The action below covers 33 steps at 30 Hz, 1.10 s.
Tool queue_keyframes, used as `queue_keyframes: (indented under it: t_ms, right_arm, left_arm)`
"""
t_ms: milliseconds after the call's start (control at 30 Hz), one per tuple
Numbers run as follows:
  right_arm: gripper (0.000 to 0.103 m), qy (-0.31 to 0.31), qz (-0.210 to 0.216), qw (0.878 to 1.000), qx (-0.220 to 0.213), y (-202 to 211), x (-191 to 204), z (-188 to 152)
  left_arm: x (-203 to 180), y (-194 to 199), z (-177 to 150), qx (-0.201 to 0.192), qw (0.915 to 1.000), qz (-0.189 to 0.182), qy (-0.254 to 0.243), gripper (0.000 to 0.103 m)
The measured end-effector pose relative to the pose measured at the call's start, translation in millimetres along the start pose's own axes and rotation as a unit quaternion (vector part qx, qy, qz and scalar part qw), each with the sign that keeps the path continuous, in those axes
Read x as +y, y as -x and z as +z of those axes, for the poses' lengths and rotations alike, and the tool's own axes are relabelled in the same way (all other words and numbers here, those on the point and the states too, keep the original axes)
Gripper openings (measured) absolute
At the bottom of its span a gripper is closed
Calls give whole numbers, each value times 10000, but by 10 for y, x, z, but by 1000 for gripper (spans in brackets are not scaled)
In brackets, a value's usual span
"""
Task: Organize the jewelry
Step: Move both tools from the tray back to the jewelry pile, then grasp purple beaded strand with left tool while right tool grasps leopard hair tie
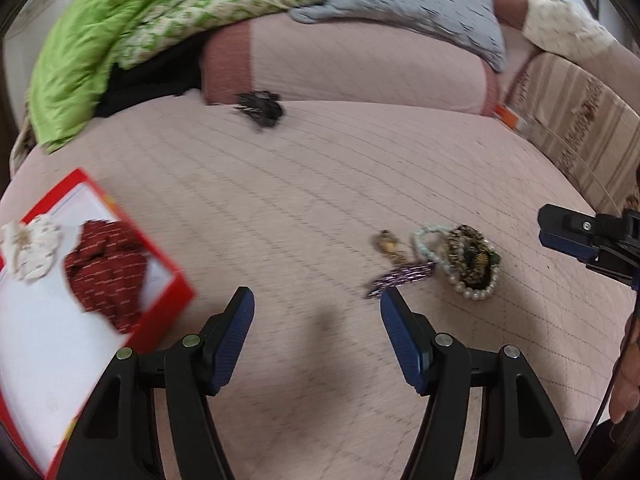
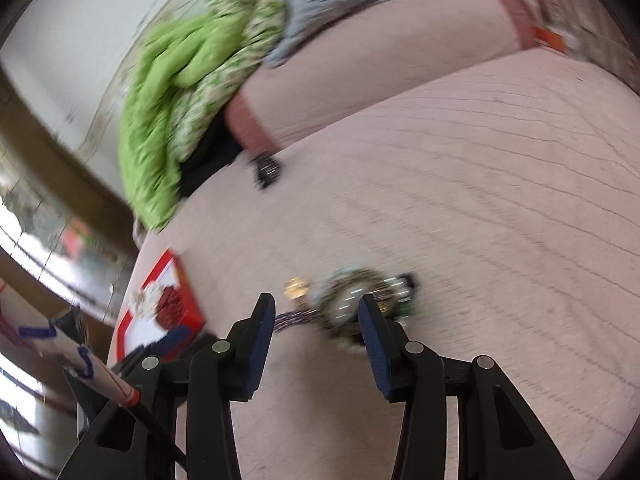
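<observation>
Bed (image 1: 320,200): pink quilted cover stitched in a faint grid, soft and broad, carrying every item below.

Blanket (image 1: 112,28): bright green, crumpled, heaped at the far left with a green-and-white patterned cloth (image 1: 208,12) and a grey pillow (image 1: 400,4) beside it.

Box (image 1: 168,300): flat, rectangular, red rim, white lining, lying open at the near left. Contents: a dark red beaded piece (image 1: 108,268) and a cream floral piece (image 1: 32,248), touching each other.

Left gripper (image 1: 316,308): black arms, ribbed blue pads, jaws standing apart with nothing between them, over bare bedcover between box and jewelry pile.

Right gripper (image 2: 316,316): same build, jaws parted and empty, above the near edge of the pile.

Jewelry pile (image 1: 468,260): right of centre on the bed; a coiled gold-and-dark beaded bundle ringed by a pearl strand (image 1: 476,290), a pale green bead loop (image 1: 424,240), a purple braided strip (image 1: 400,274) with its long axis running from the pile toward the box, and a gold pendant (image 1: 386,242).

Dark hair clip (image 1: 260,110): small, blurred, far back against the pink bolster (image 1: 360,68).
</observation>
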State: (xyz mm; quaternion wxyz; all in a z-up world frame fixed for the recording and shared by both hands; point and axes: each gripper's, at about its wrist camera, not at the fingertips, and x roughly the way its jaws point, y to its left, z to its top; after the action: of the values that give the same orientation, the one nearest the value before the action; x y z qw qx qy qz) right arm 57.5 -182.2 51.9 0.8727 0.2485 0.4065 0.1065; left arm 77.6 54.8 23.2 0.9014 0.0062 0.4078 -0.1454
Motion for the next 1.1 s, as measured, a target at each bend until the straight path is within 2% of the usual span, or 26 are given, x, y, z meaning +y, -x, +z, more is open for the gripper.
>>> queue_keyframes:
  t_ms: [133, 233, 333, 467, 567, 633, 667, 767, 833, 900, 1000, 1100]
  right_arm:
    - [47, -318, -1, 9994, 126, -33, -190, 19]
    - [47, -348, -70, 9993, 127, -16, -252, 23]
    - [47, -457, -77, 9988, 149, -34, -319, 24]
    - [47, -512, -145, 9984, 189, -82, -362, 27]
    - [47, -529, -180, 9983, 180, -118, -378, 37]
    - [47, -506, -180, 9984, 182, -142, -380, 34]
    - [47, -456, -178, 9986, 176, -157, -365, 36]
    - [47, -124, -139, 9997, 184, -206, -243, 33]
    - [46, 290, -67, 9993, 209, -245, -92, 11]
    - [46, 876, -167, 9958, 210, -279, 100, -37]
    - [46, 1782, -450, 9827, 243, -368, 364, -157]
    - [45, 2415, -732, 9671, 322, -472, 510, -275]
  left_arm:
    - [-231, -187, 49, 22, 9996, -232, -164, 65]
    - [-360, -325, 44, 62, 9990, -13, -433, 65]
    - [-404, -457, 28, 222, 9986, -36, -469, 64]
    - [-473, -515, 53, 303, 9977, -115, -598, 51]
    - [-469, -537, 73, 353, 9976, -8, -595, 39]
    - [-417, -517, 92, 334, 9982, -21, -490, 28]
    - [-385, -511, 95, 336, 9985, -28, -438, 20]
    - [-236, -484, 106, 318, 9992, -198, -143, 13]
    - [-191, -474, 106, 325, 9992, -219, -69, 11]
    - [-164, -458, 105, 322, 9992, -234, -35, 11]
    - [-148, -444, 114, 304, 9990, -322, -28, 11]
    - [-136, -445, 128, 346, 9987, -368, -28, 11]
